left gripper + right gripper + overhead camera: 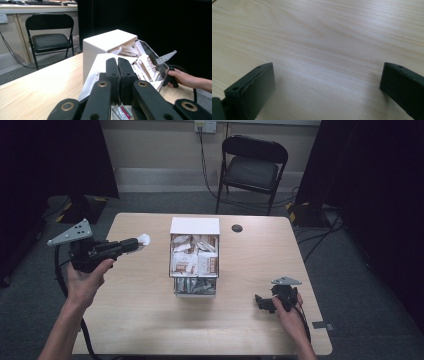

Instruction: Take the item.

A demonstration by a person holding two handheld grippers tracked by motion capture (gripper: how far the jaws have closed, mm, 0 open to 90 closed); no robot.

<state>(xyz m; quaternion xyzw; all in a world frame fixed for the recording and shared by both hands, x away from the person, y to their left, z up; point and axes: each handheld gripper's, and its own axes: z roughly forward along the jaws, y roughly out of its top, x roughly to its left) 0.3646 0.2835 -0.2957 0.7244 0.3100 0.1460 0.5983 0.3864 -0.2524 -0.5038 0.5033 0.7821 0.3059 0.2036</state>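
- left gripper [134, 244] clamped on a white packet [144, 239], held above the table [130, 320], left of the box [195, 226]
- right gripper [327, 87] jaws spread wide, nothing between, resting on the table

Left tool [136, 243] clamping white packet [144, 239], packet-filled box [194, 226] mid-table, right tool [262, 302] resting near edge.

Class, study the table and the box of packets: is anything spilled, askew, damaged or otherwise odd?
Nothing looks spilled or damaged. The white box stands square on the table, its packets jumbled but inside the drawer. One white packet is out, pinched in the left gripper.
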